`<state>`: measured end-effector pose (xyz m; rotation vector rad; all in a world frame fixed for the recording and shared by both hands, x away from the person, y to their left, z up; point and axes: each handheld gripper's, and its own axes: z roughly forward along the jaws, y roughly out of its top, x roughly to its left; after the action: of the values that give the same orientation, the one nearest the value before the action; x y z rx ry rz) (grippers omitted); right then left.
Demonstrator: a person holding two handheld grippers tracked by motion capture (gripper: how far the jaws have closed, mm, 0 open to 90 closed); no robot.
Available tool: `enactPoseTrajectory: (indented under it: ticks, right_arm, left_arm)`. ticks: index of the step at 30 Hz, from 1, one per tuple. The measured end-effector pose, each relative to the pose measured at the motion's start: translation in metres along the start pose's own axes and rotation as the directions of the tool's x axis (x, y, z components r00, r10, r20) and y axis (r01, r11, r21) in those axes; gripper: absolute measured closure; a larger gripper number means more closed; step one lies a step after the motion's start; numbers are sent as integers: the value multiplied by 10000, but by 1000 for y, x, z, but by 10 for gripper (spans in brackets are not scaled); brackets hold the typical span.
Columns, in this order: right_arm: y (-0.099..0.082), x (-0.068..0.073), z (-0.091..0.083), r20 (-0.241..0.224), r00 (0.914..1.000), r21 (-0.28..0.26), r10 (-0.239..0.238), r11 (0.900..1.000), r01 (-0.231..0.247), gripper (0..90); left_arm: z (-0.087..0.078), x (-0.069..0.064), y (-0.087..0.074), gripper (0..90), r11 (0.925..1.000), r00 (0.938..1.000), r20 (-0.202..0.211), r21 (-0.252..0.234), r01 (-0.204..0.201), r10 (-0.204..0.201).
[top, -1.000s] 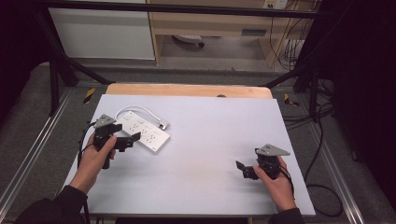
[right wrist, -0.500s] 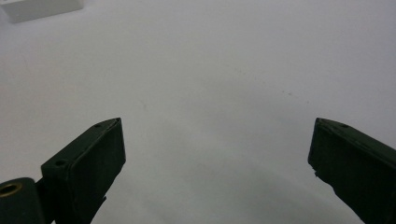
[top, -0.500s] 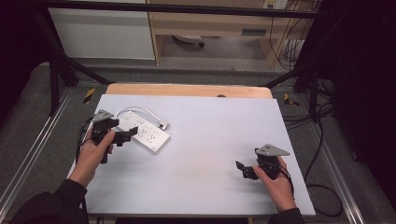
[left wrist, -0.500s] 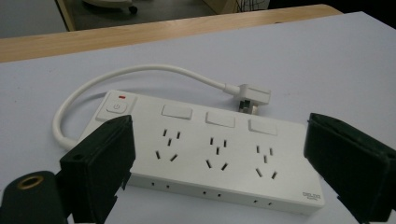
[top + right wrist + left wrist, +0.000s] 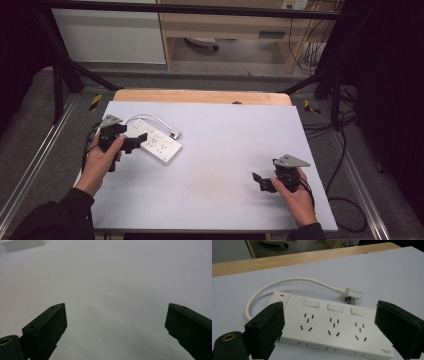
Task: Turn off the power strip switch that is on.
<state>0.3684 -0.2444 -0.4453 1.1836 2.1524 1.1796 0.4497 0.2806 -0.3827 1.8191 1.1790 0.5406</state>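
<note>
A white power strip [image 5: 329, 327] is seen lying flat on the left part of the pale bench [image 5: 225, 150], its long axis running from far-left to near-right in the high view. Three socket groups, each topped by a blank white switch, are shown in the left gripper view, with a fourth switch and a small red mark at the cord end. A small grey brand mark is printed at the near right corner, too blurred to be read with certainty. The white cord [image 5: 287, 282] is looped round to a plug [image 5: 352, 295] lying just beyond the strip. The left gripper [image 5: 329, 340] is held at the strip with its fingers spread wide. The right gripper [image 5: 115, 332] is held well apart over bare bench, fingers likewise wide open.
</note>
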Motion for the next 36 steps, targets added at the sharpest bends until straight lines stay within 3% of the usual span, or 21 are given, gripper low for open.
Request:
enactPoseTrajectory:
  ticks: [36]
  right_arm:
    - [0, 1, 0, -32, 10000, 1, -32, 10000, 32, 47]
  left_arm:
    - [13, 9, 13, 106, 9998, 9996, -280, 205, 8, -2]
